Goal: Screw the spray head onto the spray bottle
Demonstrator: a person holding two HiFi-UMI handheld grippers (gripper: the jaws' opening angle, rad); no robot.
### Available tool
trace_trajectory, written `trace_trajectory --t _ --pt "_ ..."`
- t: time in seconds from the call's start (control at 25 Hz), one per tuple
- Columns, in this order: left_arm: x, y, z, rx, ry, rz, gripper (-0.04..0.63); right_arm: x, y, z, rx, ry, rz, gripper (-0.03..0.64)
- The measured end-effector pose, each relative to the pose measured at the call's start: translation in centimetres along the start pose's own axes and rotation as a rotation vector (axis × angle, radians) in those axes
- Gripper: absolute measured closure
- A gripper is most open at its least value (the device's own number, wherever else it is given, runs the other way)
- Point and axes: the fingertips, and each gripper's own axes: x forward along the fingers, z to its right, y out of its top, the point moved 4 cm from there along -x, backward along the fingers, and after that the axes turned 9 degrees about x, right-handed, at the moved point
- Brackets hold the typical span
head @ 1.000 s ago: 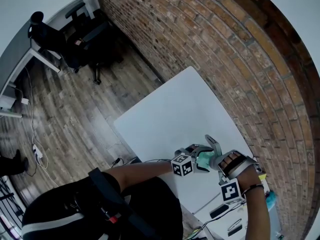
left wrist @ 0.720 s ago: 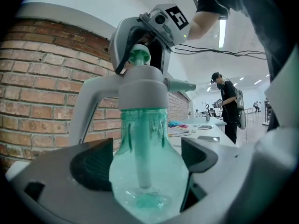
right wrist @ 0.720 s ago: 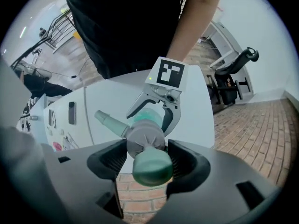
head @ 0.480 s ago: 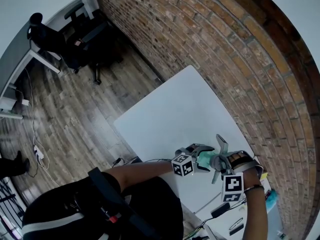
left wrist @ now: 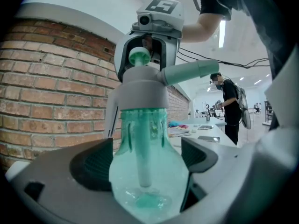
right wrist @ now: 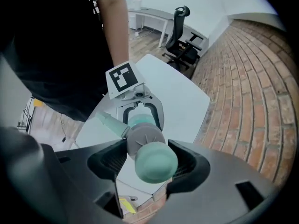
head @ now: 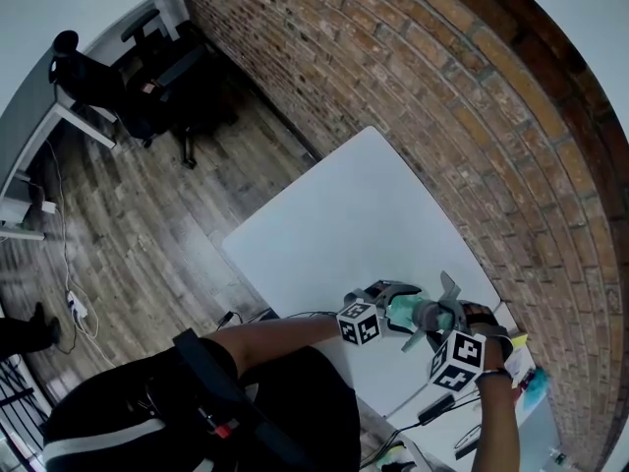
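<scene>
Left gripper view shows the left gripper [left wrist: 145, 160] pinching the round belly of a translucent green plastic spray bottle [left wrist: 140, 125], one pad on each side. The bottle stands upright there, with a pale dip tube [left wrist: 142, 164] running down inside it. A grey plastic spray head [left wrist: 140, 90] sits on its neck, with the nozzle [left wrist: 191, 71] sticking out to the right of that view. From above, the right gripper [right wrist: 148, 161] points down and clamps the spray head's ribbed collar, with the round teal cap [right wrist: 156, 162] between its jaws. Both grippers meet over the near end of a white table [head: 334, 214]. A red brick wall [head: 442, 96] runs beside it, and a black office chair [head: 167, 77] stands on the wooden floor [head: 147, 224].
</scene>
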Motion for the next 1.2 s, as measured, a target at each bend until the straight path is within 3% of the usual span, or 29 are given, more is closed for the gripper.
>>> trace_trajectory --t 0.44,0.88,1.2 --pt "0.0 0.1 0.0 0.000 0.001 0.005 0.140 -0.1 -0.4 0.5 0.409 0.010 0.043 0.344" --pt "0.1 0.1 -0.1 0.000 0.003 0.008 0.140 0.0 -0.7 0.8 0.649 -0.008 0.062 0.342" --pt "0.0 0.1 0.0 0.003 0.004 0.006 0.140 -0.5 -1.3 1.0 0.909 0.028 0.190 0.342"
